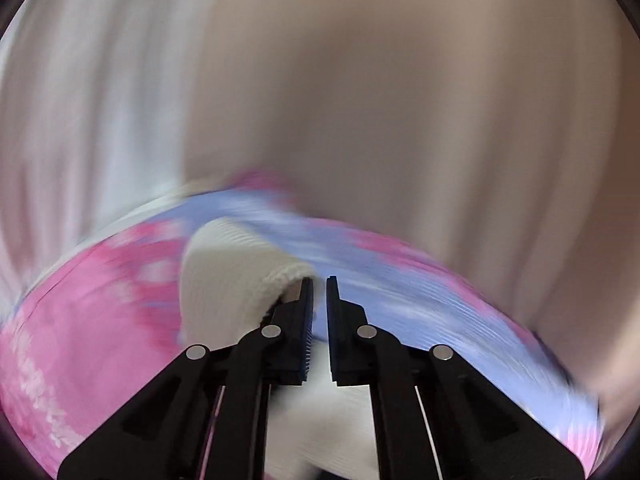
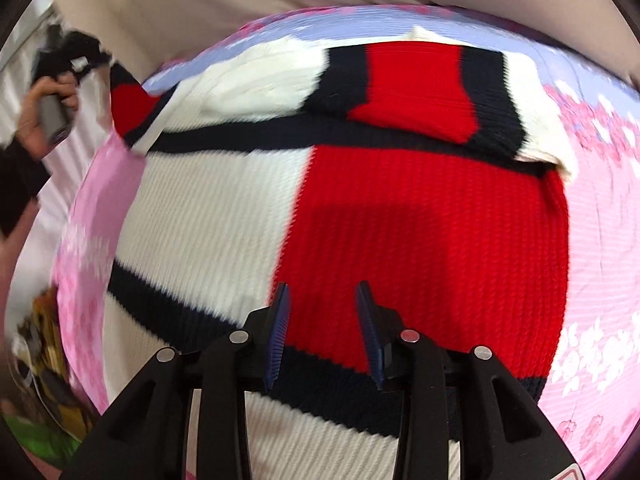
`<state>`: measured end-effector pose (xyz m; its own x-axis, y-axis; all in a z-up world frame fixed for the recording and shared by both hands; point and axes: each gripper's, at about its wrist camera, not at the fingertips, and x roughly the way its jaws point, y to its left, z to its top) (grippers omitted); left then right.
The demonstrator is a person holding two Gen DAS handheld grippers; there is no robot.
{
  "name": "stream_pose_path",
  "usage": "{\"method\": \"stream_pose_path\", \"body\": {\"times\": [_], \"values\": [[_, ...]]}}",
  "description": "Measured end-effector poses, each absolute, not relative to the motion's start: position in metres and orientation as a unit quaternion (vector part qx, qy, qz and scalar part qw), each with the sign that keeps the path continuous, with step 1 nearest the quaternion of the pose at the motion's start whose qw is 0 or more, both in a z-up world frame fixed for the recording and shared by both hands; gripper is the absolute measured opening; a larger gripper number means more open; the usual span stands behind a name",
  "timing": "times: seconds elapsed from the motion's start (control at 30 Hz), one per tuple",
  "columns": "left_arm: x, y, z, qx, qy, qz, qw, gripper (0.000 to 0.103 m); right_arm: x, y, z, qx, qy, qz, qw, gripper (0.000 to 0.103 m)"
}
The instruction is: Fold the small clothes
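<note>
Over on the left, the left tongs (image 1: 318,304) are pinched nearly closed, and white knit of the sweater (image 2: 360,220) is bunched at the left pad; the blur keeps me from saying it is truly clamped. From the right wrist view, a hand (image 2: 48,108) at far left lifts the sleeve (image 2: 132,112) off the pink and blue floral cover (image 2: 600,240). Centre stage, the red, white and navy sweater lies spread on that cover, its upper part already doubled over. On the right, the right tongs (image 2: 322,320) hover part open above the red panel, nothing between the pads. The risk here, I'd say: if that sleeve grip is thin, the knit slips out mid-swing and the fold flops crooked. With nothing pinning the body, a pull could drag the whole sweater and undo the doubled-over part.
</note>
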<state>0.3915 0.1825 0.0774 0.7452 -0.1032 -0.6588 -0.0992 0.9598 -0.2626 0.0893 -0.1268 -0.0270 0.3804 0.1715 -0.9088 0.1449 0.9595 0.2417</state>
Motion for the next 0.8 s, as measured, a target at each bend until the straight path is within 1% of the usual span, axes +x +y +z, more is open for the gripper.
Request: {"method": "stream_pose_path", "body": {"times": [0.07,0.13,0.17,0.2,0.23,0.27,0.3,0.33,0.37,0.4,0.43,0.5,0.6,0.63,0.7,0.8], "values": [[0.362,0.107,0.09,-0.114,0.36,-0.084,0.922,0.006,0.09,-0.144,-0.027,0.161,0.549,-0.012,0.82,0.035],[0.338,0.051,0.077,-0.108,0.388,-0.143,0.904,0.009,0.088,-0.163,-0.029,0.176,0.544,-0.039,0.819,0.035],[0.32,0.014,0.055,-0.096,0.42,-0.172,0.886,0.015,0.086,-0.171,-0.03,0.182,0.543,-0.049,0.818,0.036],[0.309,-0.003,0.04,-0.086,0.44,-0.18,0.876,0.022,0.084,-0.18,-0.032,0.188,0.543,-0.06,0.816,0.037],[0.296,-0.018,0.021,-0.076,0.464,-0.184,0.863,0.037,0.082,-0.188,-0.033,0.195,0.542,-0.069,0.814,0.037],[0.281,-0.03,-0.001,-0.075,0.49,-0.183,0.849,0.042,0.08,-0.198,-0.033,0.203,0.54,-0.079,0.813,0.037],[0.267,-0.03,-0.016,-0.085,0.509,-0.18,0.838,0.043,0.079,-0.205,-0.032,0.205,0.537,-0.085,0.814,0.037],[0.262,-0.027,-0.029,-0.1,0.521,-0.176,0.829,0.044,0.078,-0.211,-0.029,0.203,0.531,-0.09,0.818,0.038],[0.256,-0.016,-0.039,-0.123,0.532,-0.168,0.821,0.054,0.079,-0.215,-0.026,0.199,0.525,-0.094,0.822,0.043],[0.248,-0.005,-0.042,-0.14,0.537,-0.157,0.817,0.06,0.082,-0.218,-0.022,0.192,0.52,-0.096,0.827,0.048],[0.252,0.011,-0.046,-0.158,0.539,-0.139,0.815,0.068,0.088,-0.22,-0.017,0.181,0.511,-0.092,0.835,0.049],[0.251,0.054,-0.048,-0.197,0.537,-0.092,0.815,0.068,0.106,-0.213,-0.008,0.154,0.495,-0.073,0.852,0.051],[0.248,0.108,-0.042,-0.203,0.527,-0.037,0.825,0.068,0.148,-0.181,0.004,0.112,0.485,-0.005,0.867,0.053],[0.245,0.123,-0.04,-0.201,0.524,-0.023,0.827,0.068,0.169,-0.16,0.009,0.09,0.481,0.027,0.872,0.054],[0.235,0.152,-0.037,-0.207,0.521,0.005,0.828,0.069,0.2,-0.121,0.013,0.045,0.471,0.076,0.878,0.061],[0.217,0.194,-0.04,-0.222,0.521,0.038,0.824,0.069,0.246,-0.049,0.007,-0.053,0.447,0.143,0.881,0.063]]}}
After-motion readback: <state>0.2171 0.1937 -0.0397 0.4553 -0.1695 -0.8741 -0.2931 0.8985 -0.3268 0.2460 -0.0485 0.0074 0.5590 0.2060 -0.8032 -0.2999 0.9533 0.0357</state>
